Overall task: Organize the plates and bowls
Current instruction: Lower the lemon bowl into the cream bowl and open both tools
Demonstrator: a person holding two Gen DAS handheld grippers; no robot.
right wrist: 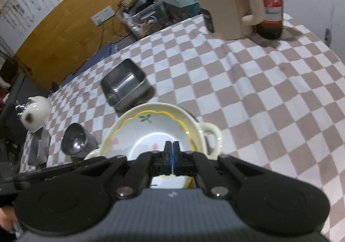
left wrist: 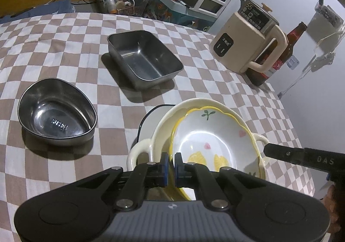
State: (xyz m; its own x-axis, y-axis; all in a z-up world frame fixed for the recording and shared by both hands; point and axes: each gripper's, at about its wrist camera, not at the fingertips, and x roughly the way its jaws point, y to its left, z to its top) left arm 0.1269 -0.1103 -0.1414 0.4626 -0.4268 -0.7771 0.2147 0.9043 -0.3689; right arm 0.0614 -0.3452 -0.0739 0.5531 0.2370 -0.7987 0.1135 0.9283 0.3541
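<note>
- The white scalloped plate with a yellow rim and painted lemons and hearts [left wrist: 212,142] sits tilted inside the cream two-handled ceramic dish [left wrist: 163,127], which rests on a white plate with a dark rim [left wrist: 151,116] on the brown-and-white checked table [left wrist: 75,32].
- The left gripper [left wrist: 171,169] clamps the yellow rim of the scalloped plate at its 7 o'clock edge; the blue pads [left wrist: 165,168] press on either side of the rim.
- The right gripper [right wrist: 172,155] has its jaws nearly together on the near edge of the same plate, at about 5 o'clock; a thin pale edge shows between the pads, so I judge it is pinching the rim.
- Judged step: seating or lifting the scalloped plate in the stack. Keep both grips level with each other so that the plate does not twist.
- If setting it down, lower the raised side until the rim lies evenly inside the cream dish, then release one gripper at a time.
- Thin glazed ceramic probably slips under a narrow pinch; move slowly.
- The teardrop-shaped steel bowl [left wrist: 57,112] at 9 o'clock and the rectangular steel tray [left wrist: 144,58] at 12 o'clock stand well apart, still unsorted.
- Stay clear of the beige electric kettle [left wrist: 248,43] and the brown glass bottle [left wrist: 286,47] at 2 o'clock.
</note>
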